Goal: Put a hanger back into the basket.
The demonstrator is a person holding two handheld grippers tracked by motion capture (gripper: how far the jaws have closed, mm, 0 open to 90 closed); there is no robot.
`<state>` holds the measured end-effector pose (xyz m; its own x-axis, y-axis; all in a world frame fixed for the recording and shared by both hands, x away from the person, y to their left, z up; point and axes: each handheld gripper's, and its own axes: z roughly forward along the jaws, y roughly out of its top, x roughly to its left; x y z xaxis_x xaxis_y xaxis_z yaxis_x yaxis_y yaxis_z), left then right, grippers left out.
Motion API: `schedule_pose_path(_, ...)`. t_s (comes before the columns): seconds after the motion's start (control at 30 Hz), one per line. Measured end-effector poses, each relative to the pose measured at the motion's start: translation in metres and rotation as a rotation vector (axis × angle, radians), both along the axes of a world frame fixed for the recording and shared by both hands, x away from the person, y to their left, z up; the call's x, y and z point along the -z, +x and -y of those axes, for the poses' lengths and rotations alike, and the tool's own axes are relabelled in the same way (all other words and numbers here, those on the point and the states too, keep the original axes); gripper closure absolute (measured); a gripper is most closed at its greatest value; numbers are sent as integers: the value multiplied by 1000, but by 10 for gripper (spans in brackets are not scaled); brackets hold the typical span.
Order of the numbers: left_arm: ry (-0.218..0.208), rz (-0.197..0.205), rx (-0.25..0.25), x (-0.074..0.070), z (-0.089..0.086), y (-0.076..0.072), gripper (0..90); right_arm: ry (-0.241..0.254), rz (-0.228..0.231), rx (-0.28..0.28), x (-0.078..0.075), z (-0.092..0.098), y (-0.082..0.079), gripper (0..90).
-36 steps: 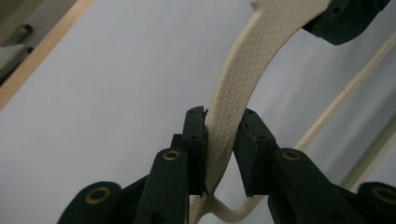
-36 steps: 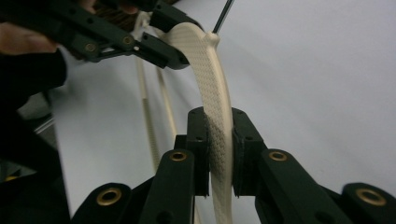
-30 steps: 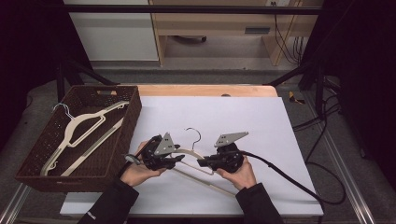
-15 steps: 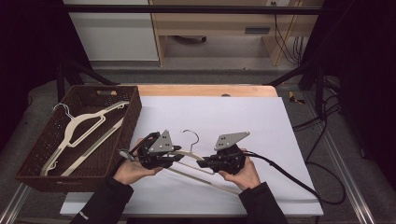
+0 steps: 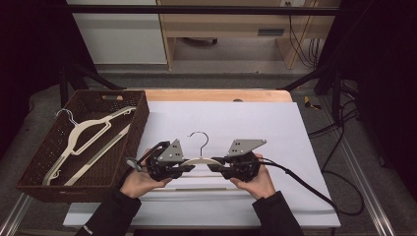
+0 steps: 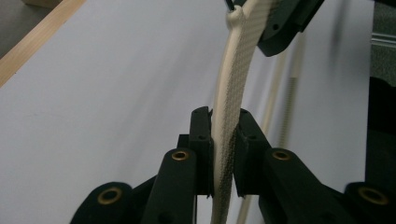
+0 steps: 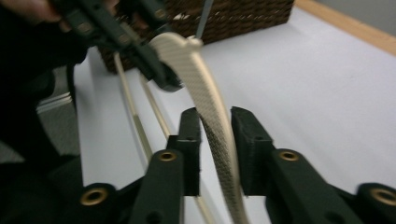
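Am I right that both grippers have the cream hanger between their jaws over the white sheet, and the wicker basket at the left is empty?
Not quite: the wicker basket is not empty. The high view shows another hanger lying in it. The rest holds: the left gripper and right gripper each have the cream hanger between their jaws over the white sheet.

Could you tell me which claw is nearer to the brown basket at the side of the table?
Left. The left claw grips the hanger just beside the basket; the right claw sits on the hanger's far arm, further from it.
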<state>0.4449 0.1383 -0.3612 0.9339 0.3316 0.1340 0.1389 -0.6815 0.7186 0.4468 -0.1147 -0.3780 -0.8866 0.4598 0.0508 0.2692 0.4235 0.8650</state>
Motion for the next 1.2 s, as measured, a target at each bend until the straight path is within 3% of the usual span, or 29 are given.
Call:
schedule_pose_path(0.1,-32,-10,0,-3,3,-7,857,10,55,46,-2,1,1,547)
schedule_pose_path(0.17,-47,-3,-18,-5,3,-11,860,10,62,65,-4,3,2,527)
schedule_pose_path(0.33,-88,0,-82,-11,-1,-13,860,59,97,134,-11,11,-2,333)
schedule_pose_path(0.6,-159,12,-205,-28,-15,-8,860,118,64,277,-16,46,-12,165)
schedule_pose_path(0.83,-217,23,-240,-58,-35,-4,860,123,58,400,-7,79,-23,84)
schedule_pose_path(1.0,-245,21,-268,-86,-56,-3,860,134,57,440,2,94,-30,56)
schedule_pose_path(1.2,-248,86,-285,-119,-83,-5,860,140,63,489,9,109,-36,47)
